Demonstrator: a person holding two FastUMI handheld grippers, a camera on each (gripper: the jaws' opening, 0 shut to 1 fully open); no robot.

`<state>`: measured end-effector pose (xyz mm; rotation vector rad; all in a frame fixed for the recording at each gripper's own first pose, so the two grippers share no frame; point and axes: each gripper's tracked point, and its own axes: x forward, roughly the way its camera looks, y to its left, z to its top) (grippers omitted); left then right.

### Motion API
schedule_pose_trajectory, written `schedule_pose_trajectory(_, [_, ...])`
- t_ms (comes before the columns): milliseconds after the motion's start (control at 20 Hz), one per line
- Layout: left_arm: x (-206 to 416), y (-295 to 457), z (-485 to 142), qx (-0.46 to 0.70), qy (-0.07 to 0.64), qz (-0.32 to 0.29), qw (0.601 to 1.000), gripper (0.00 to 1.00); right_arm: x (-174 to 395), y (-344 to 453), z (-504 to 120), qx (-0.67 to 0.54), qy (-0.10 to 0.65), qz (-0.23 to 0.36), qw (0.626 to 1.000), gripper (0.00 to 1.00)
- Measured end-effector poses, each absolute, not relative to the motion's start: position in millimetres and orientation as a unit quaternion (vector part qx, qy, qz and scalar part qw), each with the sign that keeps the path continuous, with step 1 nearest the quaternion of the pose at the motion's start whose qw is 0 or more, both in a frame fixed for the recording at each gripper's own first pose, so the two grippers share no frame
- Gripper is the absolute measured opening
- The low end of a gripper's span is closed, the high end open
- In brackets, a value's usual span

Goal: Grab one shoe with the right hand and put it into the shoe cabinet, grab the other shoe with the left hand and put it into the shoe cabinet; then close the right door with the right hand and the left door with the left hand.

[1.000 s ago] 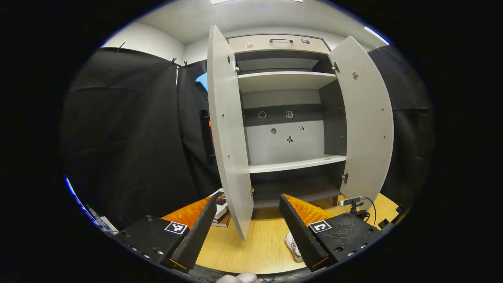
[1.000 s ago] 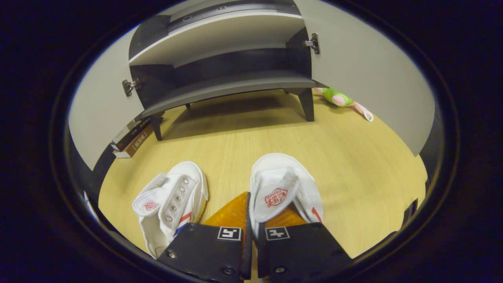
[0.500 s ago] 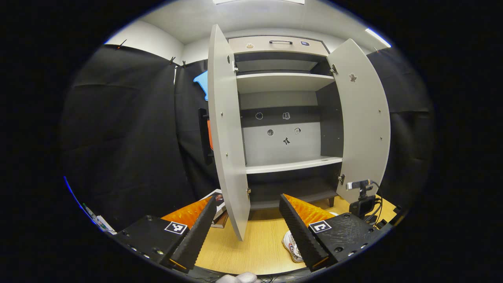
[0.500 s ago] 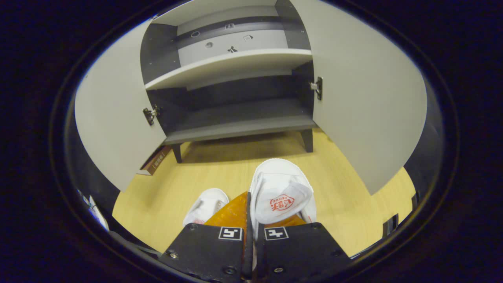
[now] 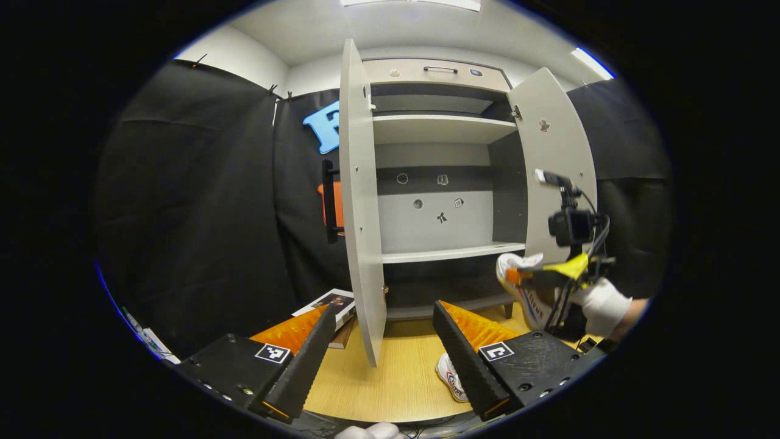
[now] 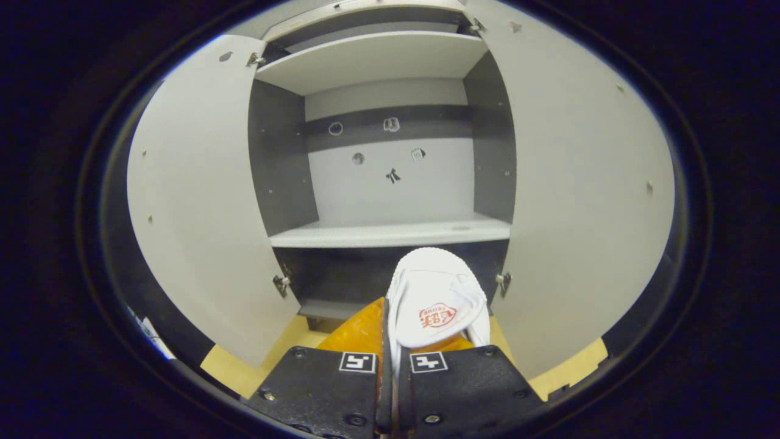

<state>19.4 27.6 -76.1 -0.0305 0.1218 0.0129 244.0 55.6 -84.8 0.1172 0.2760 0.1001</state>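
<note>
The right claw (image 6: 390, 347), clamped on a shoe (image 6: 436, 299), holds it before the open cabinet (image 6: 390, 235); the left claw (image 5: 384, 347) gapes apart.

1. The shoe (image 6: 436, 299) is white, with a red logo on its tongue.
2. The second shoe (image 5: 450, 377) on the floor is white with red and blue stripes.
3. The cabinet (image 6: 390, 231) has pale grey doors and shelves, dark grey side walls, and a dark band across its light back panel.
4. The floor (image 5: 390, 378) is light yellow wood grain.
5. The glove (image 5: 600, 305) is white.
</note>
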Motion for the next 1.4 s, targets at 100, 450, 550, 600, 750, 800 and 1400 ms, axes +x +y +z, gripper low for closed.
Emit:
schedule_pose_trajectory(100, [19, 30, -75, -0.02, 0.059, 0.019, 0.998, 0.96, 268, 58, -44, 0.045, 0.107, 0.056, 0.992, 0.08])
schedule_pose_trajectory(450, [21, 40, -67, -0.026, 0.055, 0.085, 0.995, 0.96, 377, 60, 53, 0.005, 0.051, 0.06, 0.997, 0.05])
schedule_pose_trajectory(550, [23, 39, -64, -0.028, 0.054, 0.104, 0.993, 0.97, 411, 64, 60, 0.004, 0.057, 0.067, 0.996, 0.07])
schedule_pose_trajectory(600, [23, 40, -63, -0.03, 0.051, 0.113, 0.992, 0.96, 427, 65, 59, 0.0, 0.063, 0.066, 0.996, 0.08])
schedule_pose_trajectory(750, [25, 42, -59, -0.029, 0.05, 0.141, 0.988, 0.96, 471, 68, 38, -0.001, 0.1, 0.067, 0.993, 0.07])
schedule_pose_trajectory(800, [27, 43, -58, -0.029, 0.051, 0.148, 0.987, 0.96, 482, 67, 29, 0.003, 0.116, 0.067, 0.991, 0.07])
schedule_pose_trajectory(1400, [39, 48, -57, -0.012, 0.06, 0.169, 0.984, 0.96, 534, 59, -69, 0.031, 0.286, 0.045, 0.957, 0.12])
